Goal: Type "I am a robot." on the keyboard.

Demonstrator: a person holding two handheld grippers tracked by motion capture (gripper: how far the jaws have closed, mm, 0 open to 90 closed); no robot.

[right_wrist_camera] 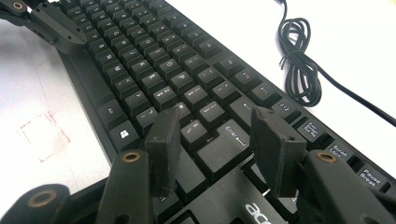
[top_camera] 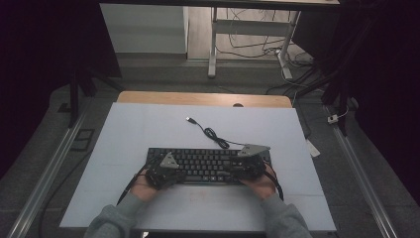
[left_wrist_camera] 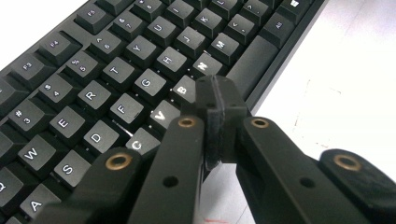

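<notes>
Closed left gripper (left_wrist_camera: pixel 215 112) tip hovers over keyboard (left_wrist_camera: pixel 140 79) bottom row near B; right gripper (right_wrist_camera: pixel 217 140) open, straddling Enter. Keyboard's long axis runs between my hands.

keyboard (top_camera: pixel 208 165): sits on the table (top_camera: pixel 148 129), toward the person's side, roughly centered left to right
cable (top_camera: pixel 214 134): runs out from behind the keyboard, bunched up just past its far edge, plug end lying further back on the table
left gripper (top_camera: pixel 163 171): over the keyboard's left end, tips above the B/V keys near the front edge
right gripper (top_camera: pixel 246 166): over the keyboard's right end, Enter key between its tips
</notes>
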